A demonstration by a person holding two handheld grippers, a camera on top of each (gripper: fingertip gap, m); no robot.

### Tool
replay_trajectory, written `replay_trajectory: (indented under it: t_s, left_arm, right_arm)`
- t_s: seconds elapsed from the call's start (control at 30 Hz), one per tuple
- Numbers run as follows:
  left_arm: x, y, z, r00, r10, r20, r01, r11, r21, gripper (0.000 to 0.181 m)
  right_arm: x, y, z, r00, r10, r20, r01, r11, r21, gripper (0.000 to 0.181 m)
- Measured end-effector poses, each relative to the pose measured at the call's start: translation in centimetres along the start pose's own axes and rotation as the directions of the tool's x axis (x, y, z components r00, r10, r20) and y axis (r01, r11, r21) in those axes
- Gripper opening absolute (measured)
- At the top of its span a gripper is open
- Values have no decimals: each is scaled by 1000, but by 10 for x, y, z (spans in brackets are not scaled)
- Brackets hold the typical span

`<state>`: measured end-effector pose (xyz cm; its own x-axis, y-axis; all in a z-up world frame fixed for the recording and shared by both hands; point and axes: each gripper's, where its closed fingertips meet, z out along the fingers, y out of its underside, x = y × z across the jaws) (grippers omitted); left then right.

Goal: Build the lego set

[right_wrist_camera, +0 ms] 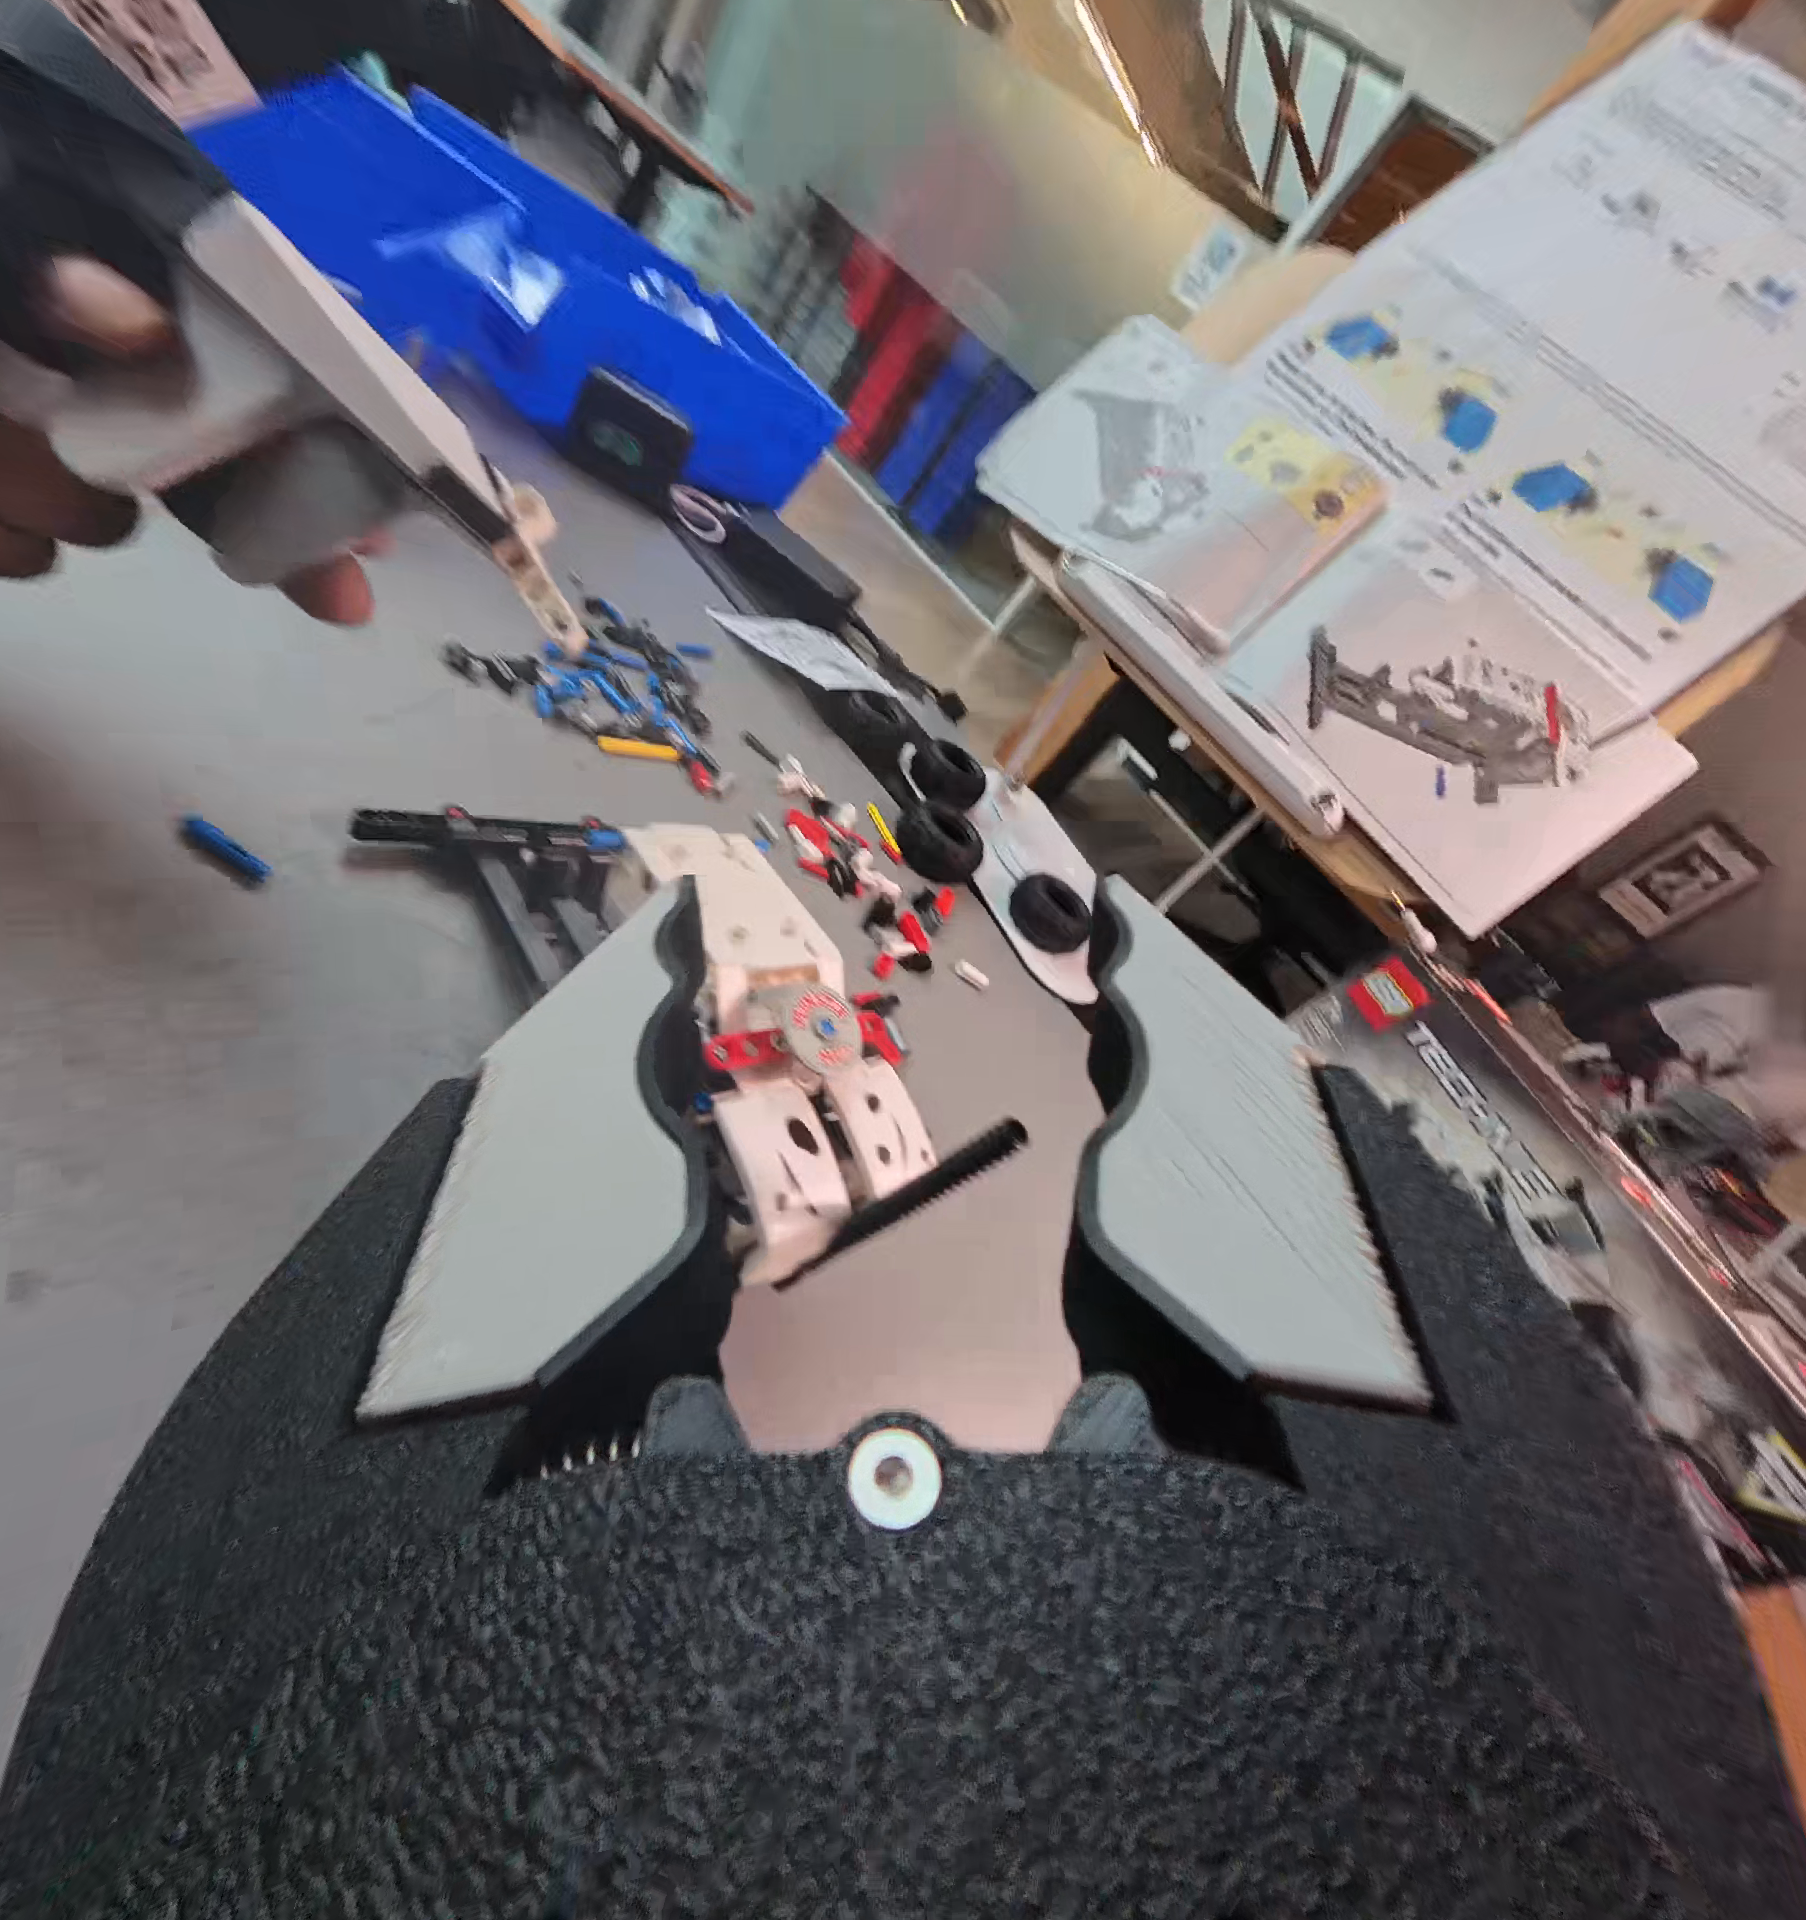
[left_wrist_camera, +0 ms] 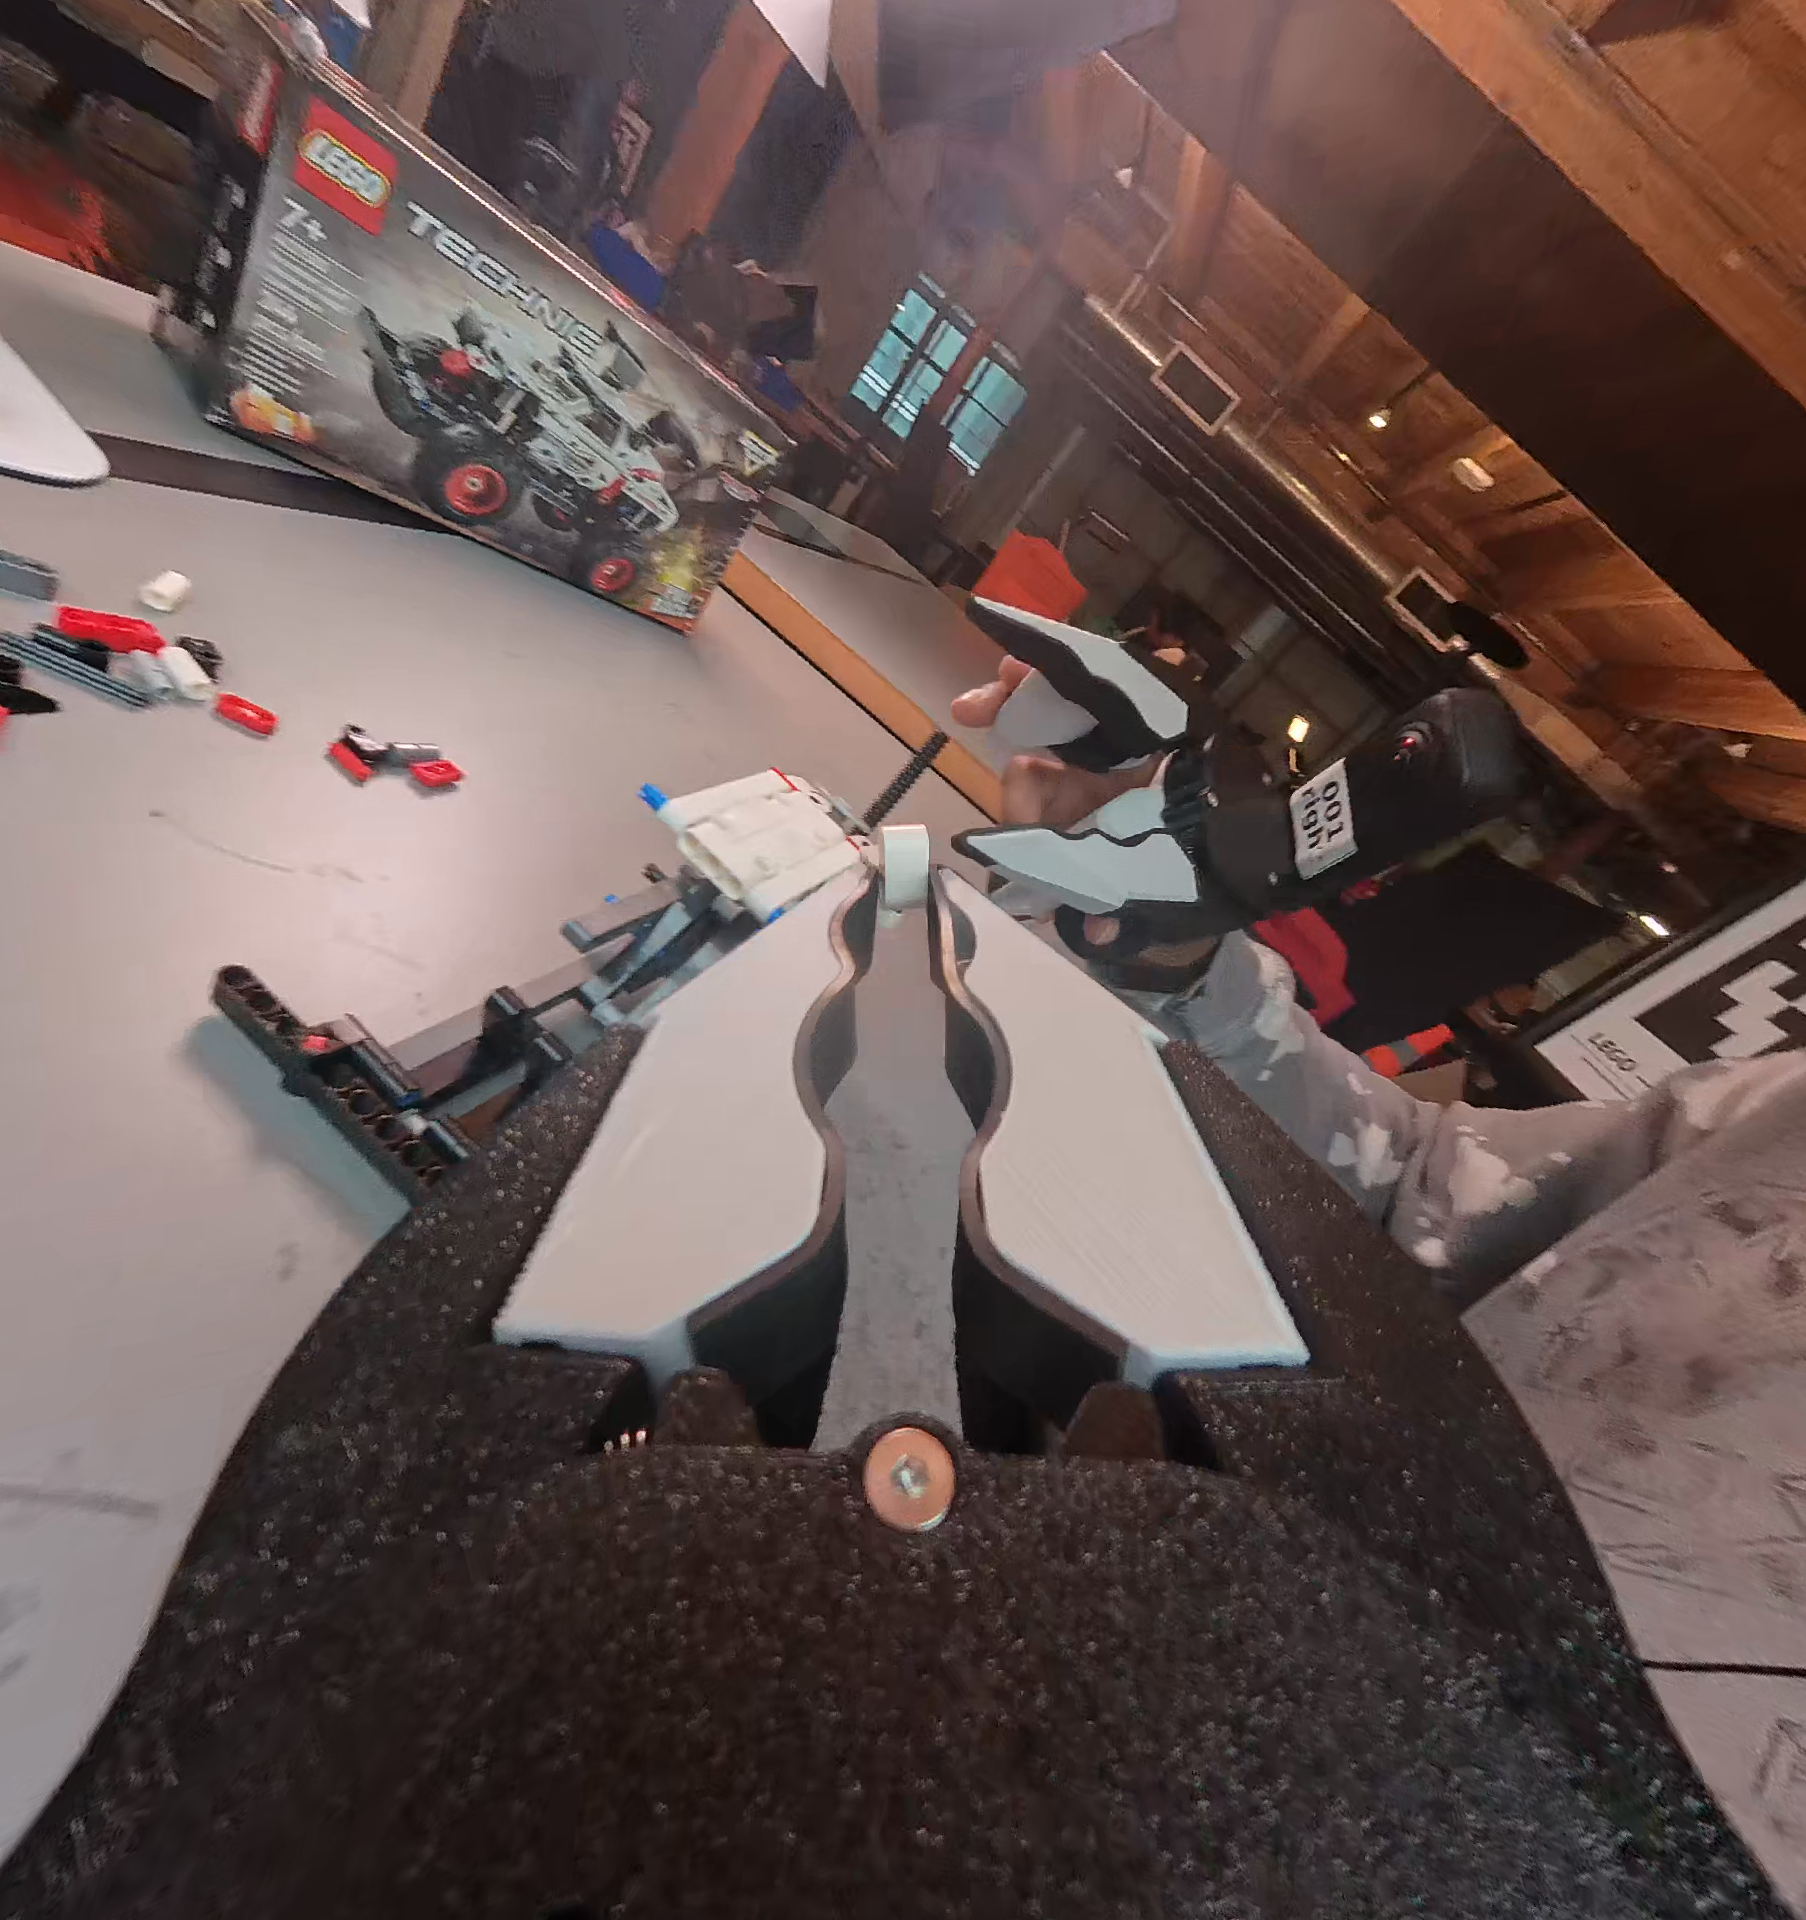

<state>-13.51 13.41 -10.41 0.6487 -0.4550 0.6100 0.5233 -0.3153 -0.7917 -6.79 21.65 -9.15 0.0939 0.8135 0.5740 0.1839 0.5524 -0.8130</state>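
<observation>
My left gripper (left_wrist_camera: 899,888) is shut on a small white lego beam (left_wrist_camera: 904,857), held above the table. It also shows at the top left of the right wrist view (right_wrist_camera: 494,509), with the white beam (right_wrist_camera: 544,571) hanging from its tips. The part-built model, white panels (left_wrist_camera: 764,842) on a black and grey chassis (left_wrist_camera: 359,1081), lies on the grey table just beyond. My right gripper (right_wrist_camera: 894,920) is open and empty, its jaws wide on either side of the model (right_wrist_camera: 774,987). A black toothed bar (right_wrist_camera: 920,1195) sticks out of the model. The right gripper (left_wrist_camera: 966,727) also shows in the left wrist view.
The lego set box (left_wrist_camera: 463,384) stands at the back of the table. Loose red, white and black pieces (left_wrist_camera: 99,644) lie at the left. Blue and black pins (right_wrist_camera: 618,686), a stray blue pin (right_wrist_camera: 224,847), black tyres (right_wrist_camera: 946,831), a blue bin (right_wrist_camera: 525,312) and instruction sheets (right_wrist_camera: 1501,468) are around.
</observation>
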Motion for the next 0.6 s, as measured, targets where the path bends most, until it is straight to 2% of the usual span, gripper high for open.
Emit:
replay_trajectory:
  t_s: [0.07, 0.13, 0.27, 0.4, 0.47, 0.5, 0.6]
  left_arm:
    - [-10, -6, -5, 997, 44, 60, -45, 999, 15, 8]
    - [-18, -11, -9, 989, 97, 115, -100, 995, 19, 8]
    - [-32, -14, -14, 966, 168, 196, -173, 985, 10, 8]
    - [-33, -17, -15, 969, 153, 194, -162, 986, 31, 8]
    - [-32, -18, -17, 970, 152, 191, -163, 986, 43, 8]
    - [-32, -19, -18, 970, 151, 189, -162, 986, 46, 8]
    - [-32, -19, -20, 969, 160, 190, -171, 984, 44, 8]
  right_arm:
    - [9, 22, 3, 998, 59, 3, -58, 990, -127, 89]
    - [1, 39, 10, 990, 132, 40, -120, 966, -230, 97]
    - [-26, 35, 27, 985, -71, 157, 126, 918, -376, 86]
    - [-51, 26, 42, 924, -61, 379, 255, 835, -487, 69]
    - [-40, 28, 53, 903, -138, 407, 357, 768, -532, 71]
    - [-40, 33, 54, 873, -160, 461, 424, 718, -552, 73]
    - [-48, 51, 58, 793, -103, 601, 524, 617, -586, 79]
